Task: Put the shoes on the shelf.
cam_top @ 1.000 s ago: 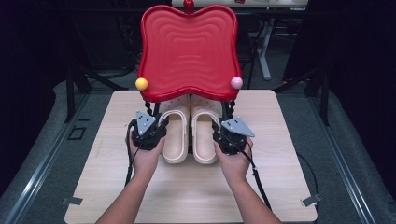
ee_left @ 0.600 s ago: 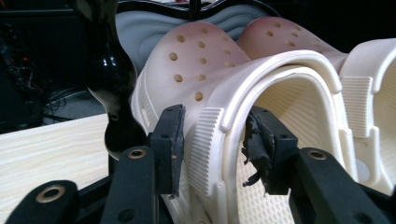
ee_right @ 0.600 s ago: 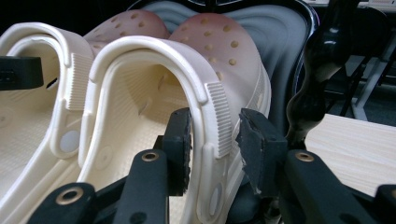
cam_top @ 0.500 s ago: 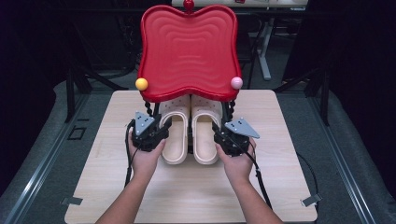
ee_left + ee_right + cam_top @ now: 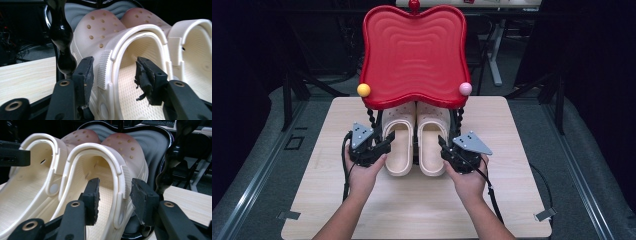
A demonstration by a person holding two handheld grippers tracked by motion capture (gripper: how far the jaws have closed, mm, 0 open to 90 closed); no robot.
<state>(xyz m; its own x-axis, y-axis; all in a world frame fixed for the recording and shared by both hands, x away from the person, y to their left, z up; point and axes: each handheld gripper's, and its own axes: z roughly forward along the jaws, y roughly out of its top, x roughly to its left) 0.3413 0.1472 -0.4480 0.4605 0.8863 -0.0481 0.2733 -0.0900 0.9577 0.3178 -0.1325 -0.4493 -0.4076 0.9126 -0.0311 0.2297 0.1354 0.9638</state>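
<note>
Under the red tray (image 5: 412,55) sit two cream clogs (image 5: 418,145) (side by side); left claw (image 5: 379,146) and right claw (image 5: 446,150) have just been opening, each straddling a clog wall without pressing it.

Two clogs (image 5: 417,142) side by side on table (image 5: 512,200), toes under shelf (image 5: 414,55)

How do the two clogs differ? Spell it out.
The left clog lies below the yellow ball of the red tray. The right clog lies below the pink ball. The left clog's outer wall stands between the left tongs, and the right clog's between the right tongs. Both tongs have just been opening. Shared: cream colour, holed toes tucked under the tray.
</note>
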